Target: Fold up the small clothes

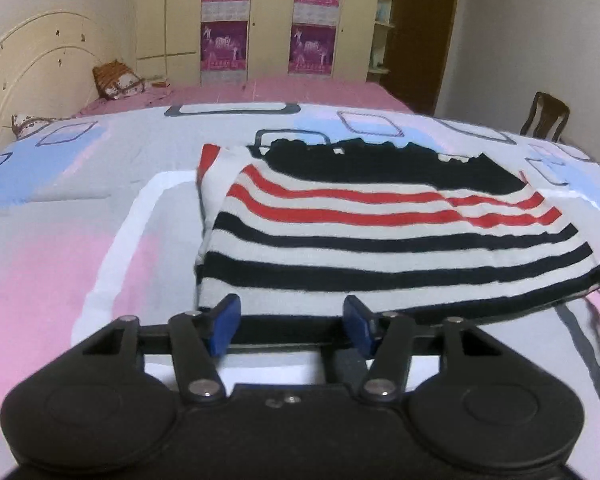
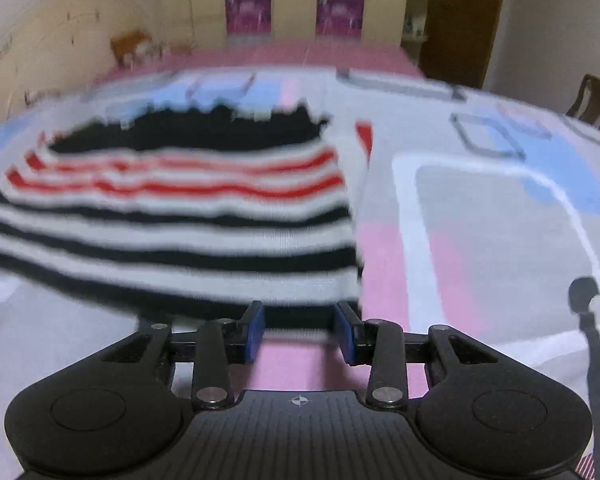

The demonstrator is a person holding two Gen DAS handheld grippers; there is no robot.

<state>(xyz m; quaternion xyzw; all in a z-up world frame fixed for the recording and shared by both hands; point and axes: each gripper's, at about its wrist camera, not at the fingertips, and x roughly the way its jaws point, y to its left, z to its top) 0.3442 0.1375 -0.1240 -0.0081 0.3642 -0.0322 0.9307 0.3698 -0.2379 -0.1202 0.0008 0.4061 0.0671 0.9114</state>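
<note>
Your left gripper [image 1: 291, 322] sits low and level, pointing away from you, jaws spread wide with nothing between the blue pads [image 1: 224, 322]. Your right gripper [image 2: 300, 330] is held the same way, low and level, its jaws also parted and gripping nothing, though its view is blurred.

Dim warm indoor light, fisheye-bent edges, right wrist view motion-blurred

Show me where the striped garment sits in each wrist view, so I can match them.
Left wrist: striped garment centre-right, near hem at the open left gripper.
Right wrist: centre-left, blurred, hem at the open right gripper.
Shared landmark: wooden chair, far right.
</note>
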